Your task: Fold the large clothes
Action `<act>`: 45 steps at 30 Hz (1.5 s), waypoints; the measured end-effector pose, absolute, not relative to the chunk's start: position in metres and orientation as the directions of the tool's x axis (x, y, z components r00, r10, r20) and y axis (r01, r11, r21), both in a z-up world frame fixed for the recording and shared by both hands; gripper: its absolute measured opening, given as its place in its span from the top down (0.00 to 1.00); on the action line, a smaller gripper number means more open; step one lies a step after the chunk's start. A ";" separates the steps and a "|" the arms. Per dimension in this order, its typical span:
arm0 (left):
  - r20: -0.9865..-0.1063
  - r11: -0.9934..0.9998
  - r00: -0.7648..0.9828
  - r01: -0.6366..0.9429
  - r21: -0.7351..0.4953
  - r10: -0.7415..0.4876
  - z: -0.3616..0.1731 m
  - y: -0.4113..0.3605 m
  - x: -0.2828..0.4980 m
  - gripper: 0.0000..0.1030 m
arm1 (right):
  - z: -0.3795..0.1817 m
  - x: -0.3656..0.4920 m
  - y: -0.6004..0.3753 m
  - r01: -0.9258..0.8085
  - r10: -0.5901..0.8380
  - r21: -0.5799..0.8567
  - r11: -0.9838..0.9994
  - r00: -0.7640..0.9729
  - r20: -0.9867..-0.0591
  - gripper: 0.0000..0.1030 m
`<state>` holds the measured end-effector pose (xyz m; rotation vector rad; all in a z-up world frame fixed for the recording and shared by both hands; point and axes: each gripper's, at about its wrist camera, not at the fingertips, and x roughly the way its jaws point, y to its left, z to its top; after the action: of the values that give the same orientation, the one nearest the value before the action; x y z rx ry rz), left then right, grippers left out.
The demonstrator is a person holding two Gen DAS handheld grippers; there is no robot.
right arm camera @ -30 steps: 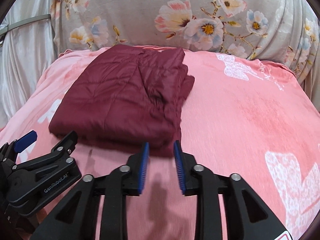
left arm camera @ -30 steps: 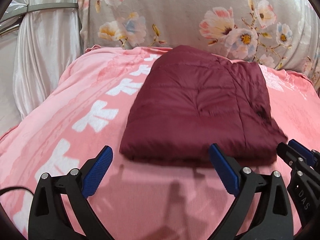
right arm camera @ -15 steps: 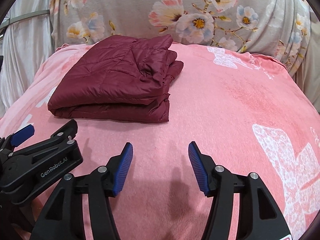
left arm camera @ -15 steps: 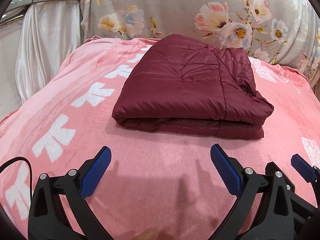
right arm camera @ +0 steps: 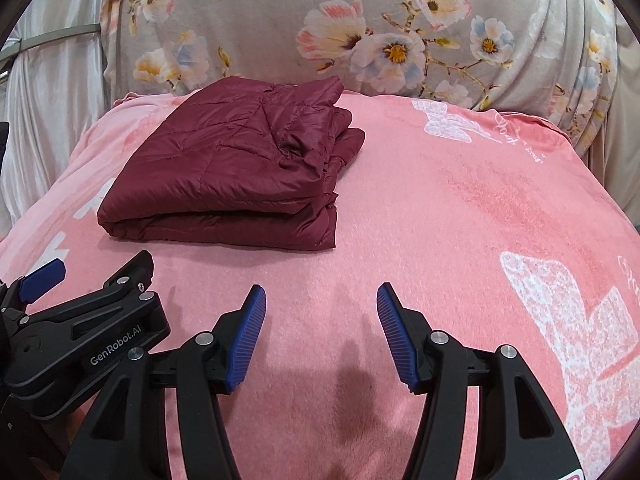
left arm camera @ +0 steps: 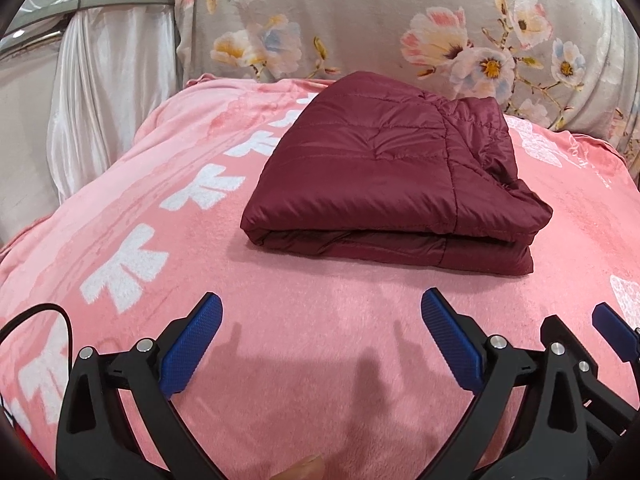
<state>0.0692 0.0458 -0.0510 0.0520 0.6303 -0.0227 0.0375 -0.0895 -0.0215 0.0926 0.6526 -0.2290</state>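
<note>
Jacket (left arm camera: 384, 176) folded on pink blanket (left arm camera: 320, 320) | floral cushion (left arm camera: 400, 12) behind | both claws apart, empty

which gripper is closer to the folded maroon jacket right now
Left, slightly. The left gripper faces the jacket head-on; the right gripper sits off its right corner. Both open, touching nothing.

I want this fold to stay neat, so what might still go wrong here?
The folded maroon jacket is puffy and slick; its layered right edge already looks bunched and may spring open. It lies on a soft pink blanket, so it could shift. Both claws, left and right, are open and clear of it.
</note>
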 end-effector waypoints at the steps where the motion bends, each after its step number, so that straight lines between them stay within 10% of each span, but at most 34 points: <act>1: -0.593 0.998 0.805 0.039 0.044 -0.005 -0.052 0.045 0.070 0.05 | -0.021 0.037 -0.090 0.241 -0.182 0.016 0.970 0.770 -0.611 0.45; 45: -0.573 0.997 0.819 0.023 0.072 0.023 -0.049 0.045 0.066 0.06 | -0.023 0.035 -0.092 0.244 -0.187 0.011 0.970 0.772 -0.607 0.44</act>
<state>0.0657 0.0449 -0.0487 0.0771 0.6106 -0.0003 0.0354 -0.0924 -0.0227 0.0909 0.6474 -0.2339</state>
